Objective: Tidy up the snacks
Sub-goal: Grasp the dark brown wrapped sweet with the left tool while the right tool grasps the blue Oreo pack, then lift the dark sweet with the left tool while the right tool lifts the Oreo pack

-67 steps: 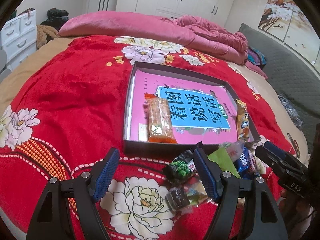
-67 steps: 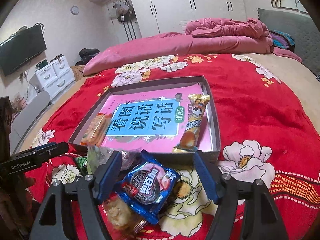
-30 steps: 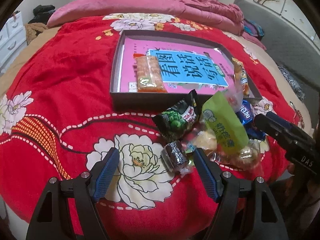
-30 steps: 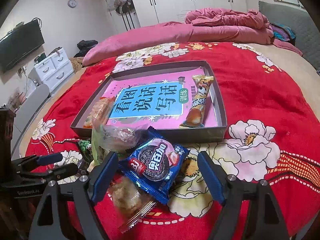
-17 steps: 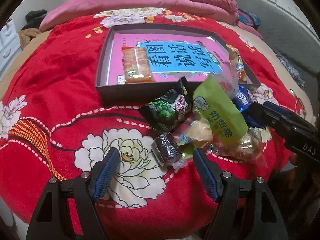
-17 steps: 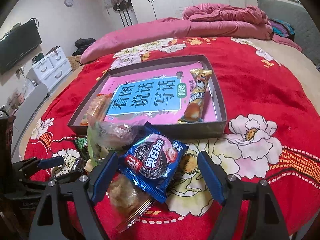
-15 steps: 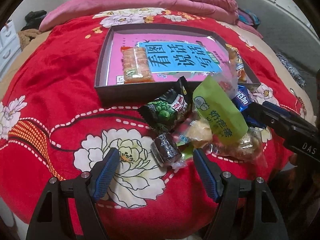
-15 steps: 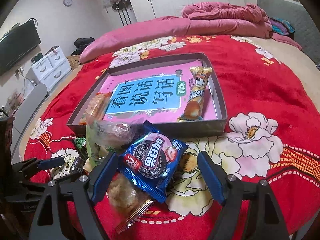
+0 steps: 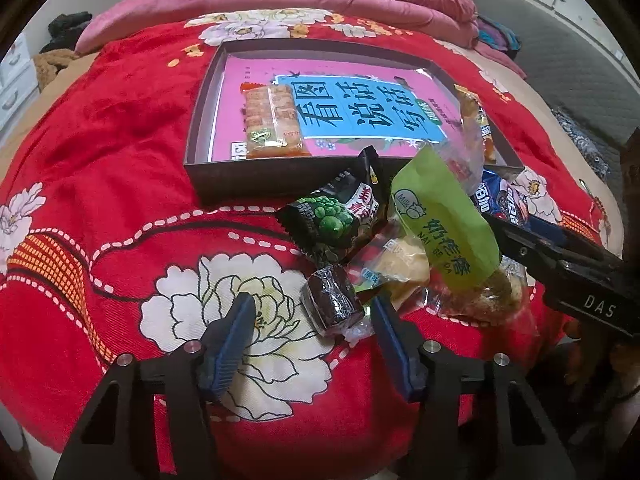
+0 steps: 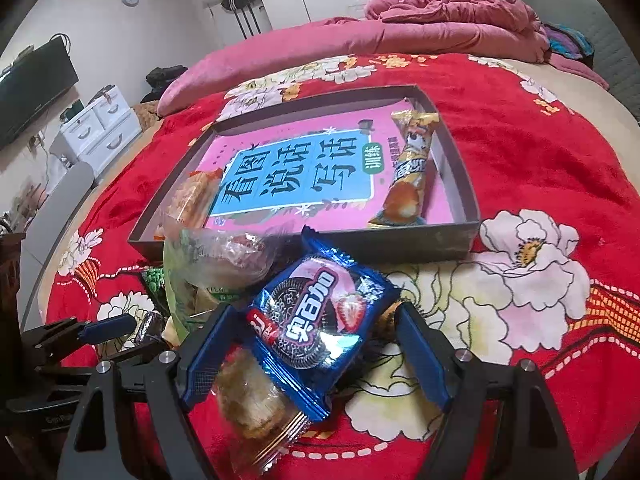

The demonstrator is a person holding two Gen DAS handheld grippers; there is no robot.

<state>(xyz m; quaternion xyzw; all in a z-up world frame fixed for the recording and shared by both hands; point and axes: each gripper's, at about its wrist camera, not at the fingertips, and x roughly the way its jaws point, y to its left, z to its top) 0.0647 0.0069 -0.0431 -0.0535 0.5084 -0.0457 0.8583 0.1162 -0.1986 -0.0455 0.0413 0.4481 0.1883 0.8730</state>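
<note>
Two claws hover: the left claw, closing but not yet gripping, straddles the dark wrapped cake; the right claw stays spread around the blue cookie packet.

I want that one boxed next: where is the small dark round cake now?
In the left wrist view, the dark wrapped cake lies on the red blanket near the pile's left edge, below the green-pea packet.
</note>
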